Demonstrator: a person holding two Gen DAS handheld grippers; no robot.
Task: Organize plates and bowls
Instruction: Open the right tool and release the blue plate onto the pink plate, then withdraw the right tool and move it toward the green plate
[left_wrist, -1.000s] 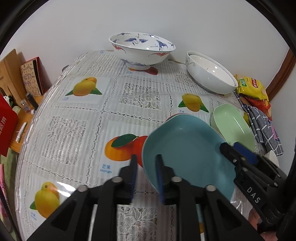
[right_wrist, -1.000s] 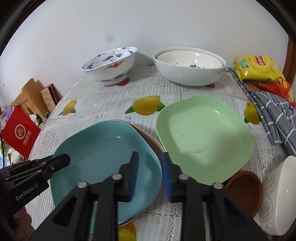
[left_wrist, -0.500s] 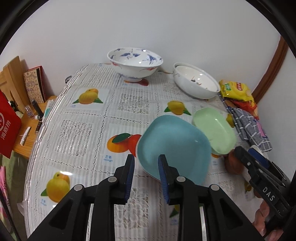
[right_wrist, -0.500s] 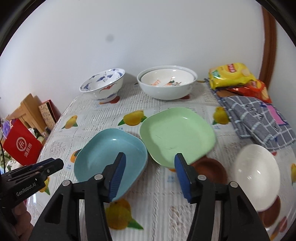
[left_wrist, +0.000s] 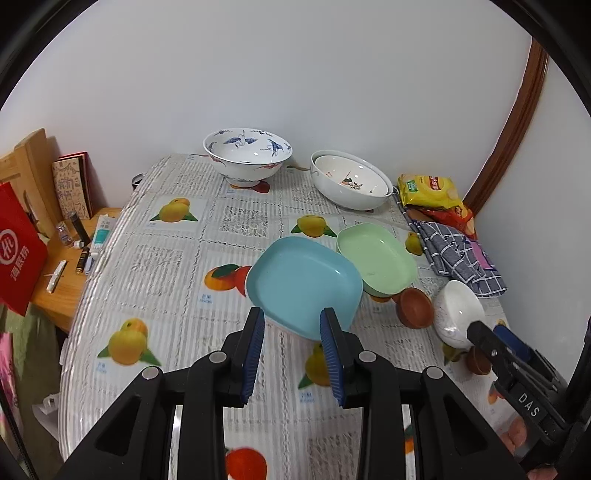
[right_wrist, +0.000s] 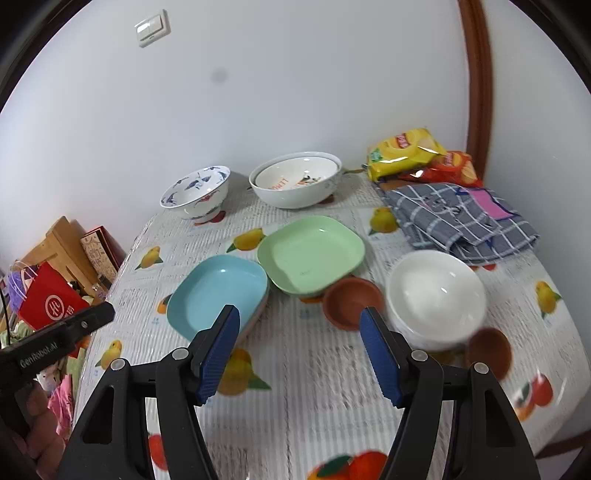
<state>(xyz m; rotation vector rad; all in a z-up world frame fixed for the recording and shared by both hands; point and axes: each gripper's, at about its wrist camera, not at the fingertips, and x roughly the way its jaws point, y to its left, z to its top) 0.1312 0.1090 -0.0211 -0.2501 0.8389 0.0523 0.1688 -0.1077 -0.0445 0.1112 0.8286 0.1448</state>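
A blue square plate (left_wrist: 304, 282) (right_wrist: 221, 291) lies mid-table on a pinkish plate, only its edge showing. A green square plate (left_wrist: 376, 258) (right_wrist: 312, 254) lies to its right. A brown small bowl (left_wrist: 415, 306) (right_wrist: 352, 301), a white bowl (left_wrist: 458, 314) (right_wrist: 437, 297) and a second brown bowl (right_wrist: 489, 349) stand near the front right. A blue-patterned bowl (left_wrist: 247, 153) (right_wrist: 197, 194) and nested white bowls (left_wrist: 351, 181) (right_wrist: 297, 181) stand at the back. My left gripper (left_wrist: 291, 354) is open and empty, near the blue plate's front edge. My right gripper (right_wrist: 299, 350) is wide open and empty, above the table's front.
Snack bags (left_wrist: 432, 192) (right_wrist: 417, 155) and a checked cloth (left_wrist: 458, 247) (right_wrist: 461, 218) lie at the back right. A wooden side stand (left_wrist: 62, 266) with a red bag (left_wrist: 18, 247) (right_wrist: 48, 299) and small items stands left of the table. A white wall lies behind.
Both grippers pulled back and up from the plates and opened wider. The blue plate stays lying on the table.
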